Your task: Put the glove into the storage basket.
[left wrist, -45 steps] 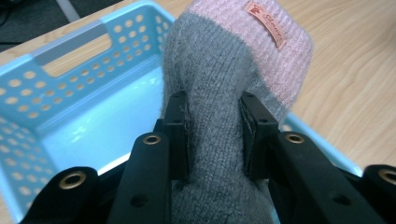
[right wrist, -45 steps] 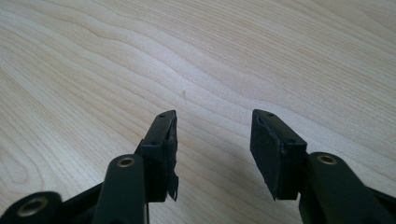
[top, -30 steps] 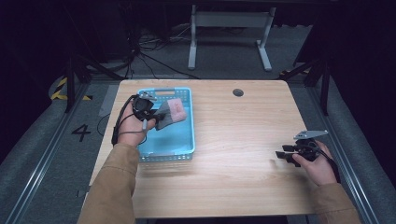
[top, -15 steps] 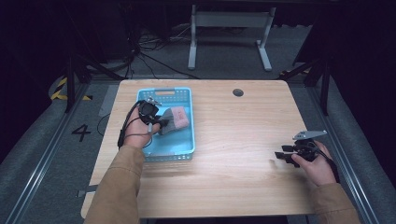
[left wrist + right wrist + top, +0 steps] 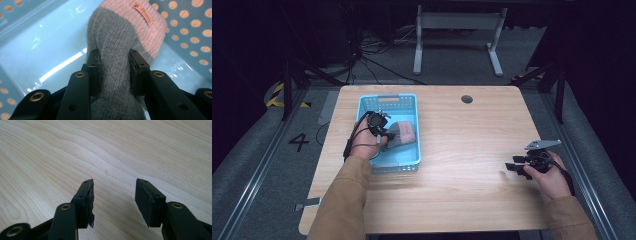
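Since the earlier frame the left gripper (image 5: pixel 384 131) has sunk into the blue basket (image 5: pixel 412 159), its jaws clamped on the grey-and-pink sock (image 5: pixel 120 50) between them; lower until it rests, then release, while the right gripper (image 5: pixel 113 200) idles with jaws apart over the bare counter (image 5: pixel 50 157).
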